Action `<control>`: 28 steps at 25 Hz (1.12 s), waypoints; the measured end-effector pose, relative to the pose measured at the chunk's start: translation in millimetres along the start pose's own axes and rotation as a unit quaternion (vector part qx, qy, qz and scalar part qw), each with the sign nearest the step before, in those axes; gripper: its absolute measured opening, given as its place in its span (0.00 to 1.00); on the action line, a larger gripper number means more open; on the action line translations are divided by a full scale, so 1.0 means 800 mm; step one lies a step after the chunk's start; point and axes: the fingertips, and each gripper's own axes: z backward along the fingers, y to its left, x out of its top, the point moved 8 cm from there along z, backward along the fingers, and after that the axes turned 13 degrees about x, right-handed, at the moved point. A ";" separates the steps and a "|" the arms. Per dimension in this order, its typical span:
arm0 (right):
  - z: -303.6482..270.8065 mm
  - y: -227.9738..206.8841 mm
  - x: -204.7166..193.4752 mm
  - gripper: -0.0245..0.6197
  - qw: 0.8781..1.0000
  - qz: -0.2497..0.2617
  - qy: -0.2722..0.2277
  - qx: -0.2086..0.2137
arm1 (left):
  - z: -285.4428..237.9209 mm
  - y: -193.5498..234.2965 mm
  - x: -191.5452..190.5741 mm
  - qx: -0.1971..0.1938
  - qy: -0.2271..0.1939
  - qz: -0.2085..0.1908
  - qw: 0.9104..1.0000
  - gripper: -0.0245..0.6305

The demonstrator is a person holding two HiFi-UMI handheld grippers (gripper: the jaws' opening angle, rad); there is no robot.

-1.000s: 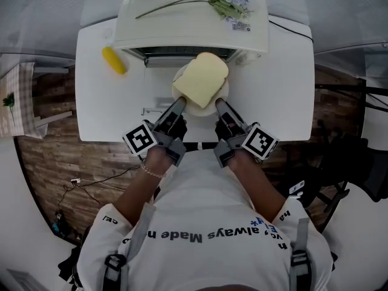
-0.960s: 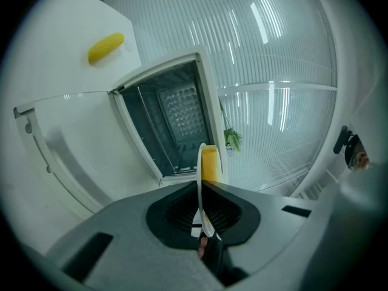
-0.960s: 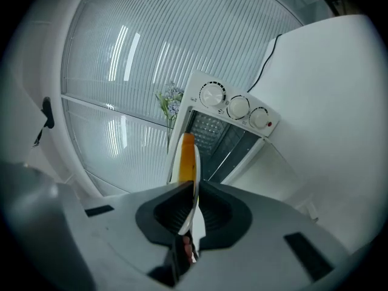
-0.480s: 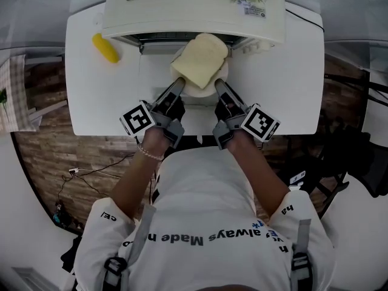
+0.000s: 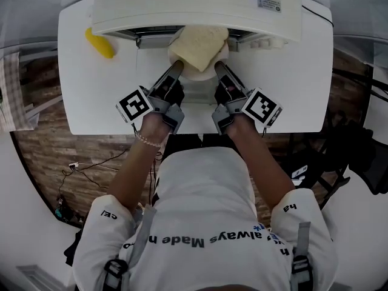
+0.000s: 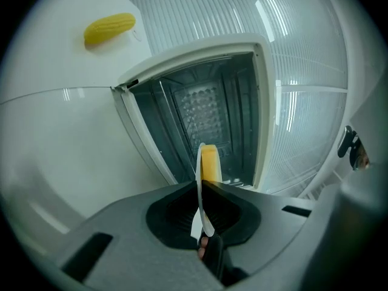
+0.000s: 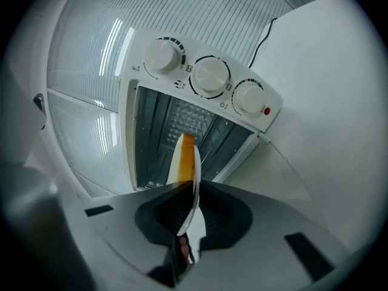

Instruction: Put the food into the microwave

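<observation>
The white tabletop point(image 5: 303, 71) carries the microwave point(image 5: 194, 11) at 12 o'clock. The head view shows only its top, while both gripper views look into its open cavity, and the right one alone shows three knobs point(image 7: 209, 76). The plate point(image 5: 200, 77) bearing the bread slice point(image 5: 197, 44) is at the cavity's mouth. The left claw point(image 5: 174, 70) is clamped on the plate's rim at 8 o'clock and the right claw point(image 5: 218, 70) at 4 o'clock. A corn cob point(image 5: 99, 43) lies at 10 o'clock.

white lettered t-shirt point(image 5: 206, 214), wrist bracelet point(image 5: 147, 140), grey left claw point(image 5: 174, 69), right claw point(image 5: 218, 68), marker cubes point(image 5: 134, 104)
</observation>
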 end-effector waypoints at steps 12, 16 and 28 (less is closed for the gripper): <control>-0.003 -0.003 -0.001 0.08 1.000 -0.008 -0.024 0.002 | -0.005 -0.004 -0.001 -0.011 -0.015 0.017 1.000 0.07; -0.004 0.000 -0.003 0.08 1.000 -0.010 -0.027 0.001 | -0.001 0.002 0.001 0.002 -0.017 0.007 1.000 0.07; -0.037 -0.018 0.014 0.08 0.996 -0.051 -0.072 -0.017 | -0.026 0.001 0.006 -0.024 -0.014 0.030 0.999 0.19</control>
